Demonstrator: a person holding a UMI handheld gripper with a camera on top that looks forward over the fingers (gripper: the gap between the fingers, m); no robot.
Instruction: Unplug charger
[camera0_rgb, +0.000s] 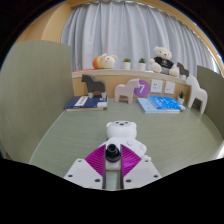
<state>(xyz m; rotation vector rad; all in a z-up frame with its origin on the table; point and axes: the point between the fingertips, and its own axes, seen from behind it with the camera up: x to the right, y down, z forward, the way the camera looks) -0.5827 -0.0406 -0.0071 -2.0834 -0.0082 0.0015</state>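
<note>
On the table, left to right:
Table (70, 135): grey-green surface is stretching away from the gripper toward a low wooden shelf.
Blue book (86, 102): lying flat at the far left edge of the table, below the shelf.
Dark horse figure (92, 85): standing upright just behind the blue book.
Orange plush (106, 62): sitting on the wooden shelf (120, 71), in front of the white curtain (120, 30).
White horse figure (125, 91): standing near the middle of the far edge.
Purple card (141, 88): standing upright beside the white horse figure, showing a numeral.
Teddy bear (164, 60): sitting on the shelf toward the right, dark garment on its body.
Blue box (162, 104): lying flat at the far right of the table.
Charger (123, 134): white block, sitting just ahead of the fingertips and reaching down between the pads.
Gripper (114, 158): pointing level and forward across the table; magenta pads (97, 158) are angling inward about the charger's near end. Whether the claw is pinching it or only framing it cannot be told.
</note>
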